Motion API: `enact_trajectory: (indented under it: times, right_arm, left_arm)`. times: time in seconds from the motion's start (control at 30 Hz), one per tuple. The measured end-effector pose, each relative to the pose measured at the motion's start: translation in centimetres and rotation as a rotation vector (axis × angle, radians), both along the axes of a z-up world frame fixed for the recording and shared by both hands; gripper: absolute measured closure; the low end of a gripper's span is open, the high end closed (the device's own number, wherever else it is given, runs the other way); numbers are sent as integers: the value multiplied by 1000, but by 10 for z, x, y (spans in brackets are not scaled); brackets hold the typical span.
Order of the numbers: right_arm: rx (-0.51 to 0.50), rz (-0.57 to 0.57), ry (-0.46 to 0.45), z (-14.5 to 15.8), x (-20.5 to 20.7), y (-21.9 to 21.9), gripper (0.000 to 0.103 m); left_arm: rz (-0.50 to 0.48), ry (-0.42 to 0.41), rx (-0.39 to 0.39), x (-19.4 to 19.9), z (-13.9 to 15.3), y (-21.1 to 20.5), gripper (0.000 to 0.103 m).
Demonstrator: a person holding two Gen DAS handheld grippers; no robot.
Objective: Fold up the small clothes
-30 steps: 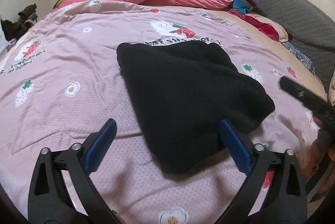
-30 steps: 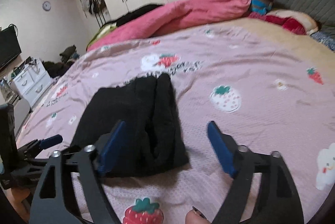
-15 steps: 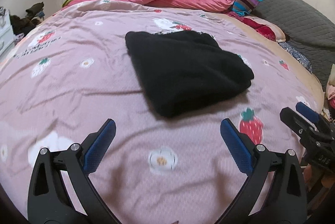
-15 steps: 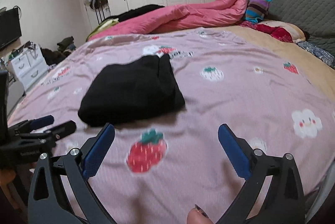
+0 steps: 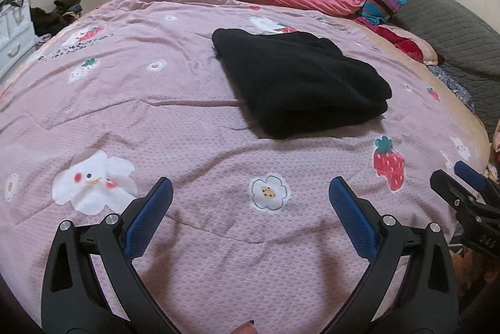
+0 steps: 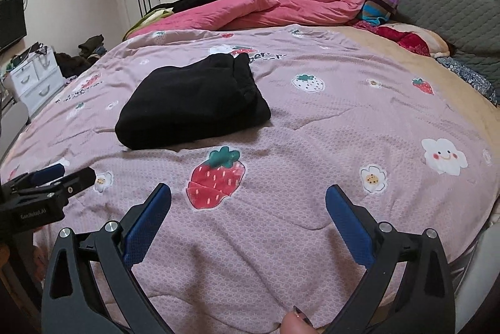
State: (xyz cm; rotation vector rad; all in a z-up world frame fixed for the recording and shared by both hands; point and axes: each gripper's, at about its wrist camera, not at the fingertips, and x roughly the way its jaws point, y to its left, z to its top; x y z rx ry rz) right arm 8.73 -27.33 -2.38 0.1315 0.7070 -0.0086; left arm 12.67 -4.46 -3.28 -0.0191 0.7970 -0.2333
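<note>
I have pulled both hands back from the black garment point(image 5: 300, 84), which a second ago lay right between my fingers and now sits folded on the pink bedspread point(image 5: 187, 146), well beyond them. My left fingers point(image 5: 250, 209) and right fingers point(image 6: 248, 209) stand spread wide and hold nothing, only bedspread showing between them. I judge this piece folded, with nothing left to do on it.
</note>
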Motion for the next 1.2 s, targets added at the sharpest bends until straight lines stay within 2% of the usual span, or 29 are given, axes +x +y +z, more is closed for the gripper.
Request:
enact_trajectory:
  times: [0.27,1.2]
  right_arm:
    - [11,-18,11,-2,-1,-3,4]
    - [-4,-20,17,-2,-2,-2,4]
  left_arm:
    - [1,-4,37,0,0,-2,9]
    - [5,-20,54,-2,3,-3,9]
